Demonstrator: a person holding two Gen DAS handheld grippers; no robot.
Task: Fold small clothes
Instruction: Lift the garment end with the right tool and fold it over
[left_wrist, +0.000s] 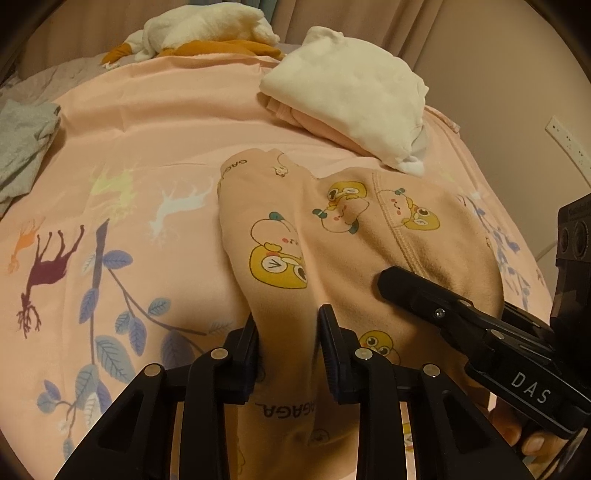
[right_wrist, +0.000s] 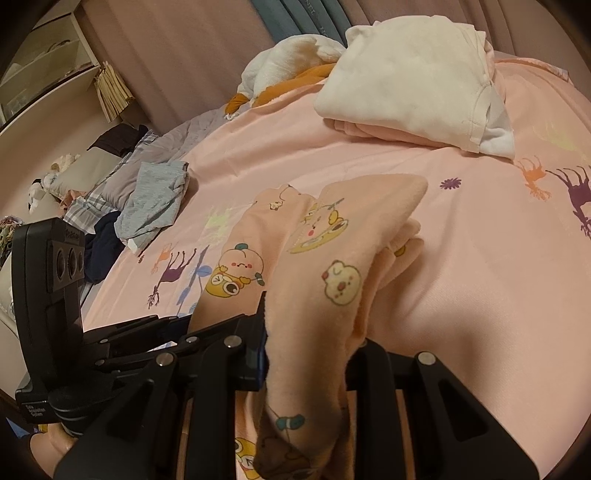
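Note:
A small peach garment (left_wrist: 332, 236) printed with cartoon animals lies bunched on the pink bedsheet (left_wrist: 147, 147). In the left wrist view my left gripper (left_wrist: 289, 343) is shut on a raised fold of it, and the cloth fills the gap between the pads. From the right, a finger (left_wrist: 406, 291) of my right gripper rests on the same garment. The right wrist view shows my right gripper (right_wrist: 306, 343) shut on another part of the peach garment (right_wrist: 332, 251), which is lifted off the sheet. Cloth drapes over and hides its right finger.
A folded stack of white and pink clothes (left_wrist: 351, 96) sits at the back right of the bed. A grey garment (right_wrist: 155, 199) lies at the left edge, with pillows and dark clothes beyond. A white plush on orange cloth (left_wrist: 207, 29) is at the far end. Shelves (right_wrist: 55, 74) stand left.

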